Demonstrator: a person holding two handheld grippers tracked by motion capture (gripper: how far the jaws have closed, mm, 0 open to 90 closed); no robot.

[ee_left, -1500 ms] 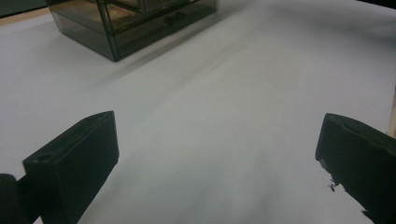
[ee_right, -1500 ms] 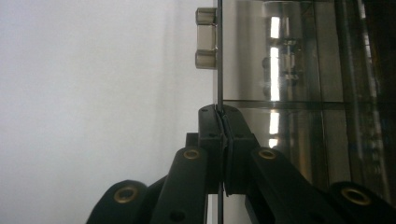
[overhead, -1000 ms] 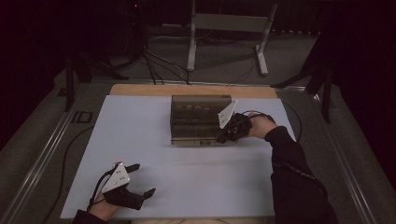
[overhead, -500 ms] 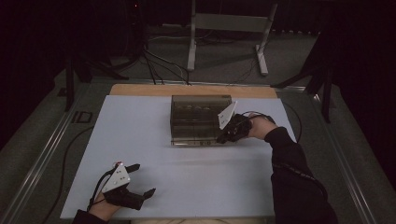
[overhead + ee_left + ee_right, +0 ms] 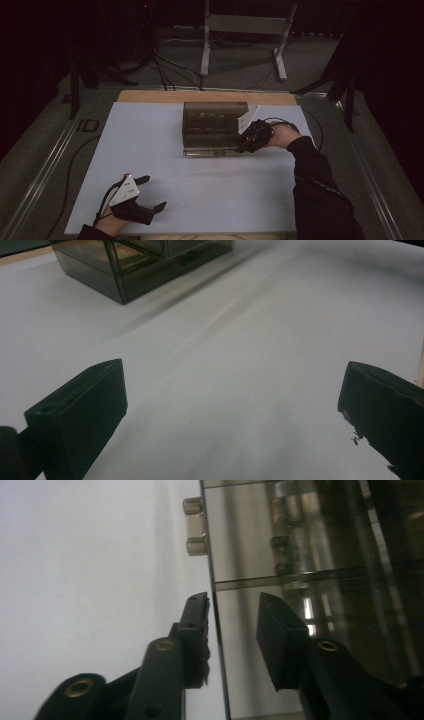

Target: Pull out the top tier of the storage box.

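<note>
The right gripper had its jaws partly open astride the front panel of the lower drawer of the smoky box, one jaw outside the panel, the other over it; whether they touched it could not be told. A stubby handle stood on the neighbouring drawer front, beyond the jaws. To do the step well, the jaws would need to close squarely on the panel edge or a handle, then pull straight out along the surface, lest the light box slide or tip. The box sat at the far middle of the surface. The left gripper rested near the front edge, jaws wide open and empty, well apart from the box. Nothing lay in the drawer's path.
</note>
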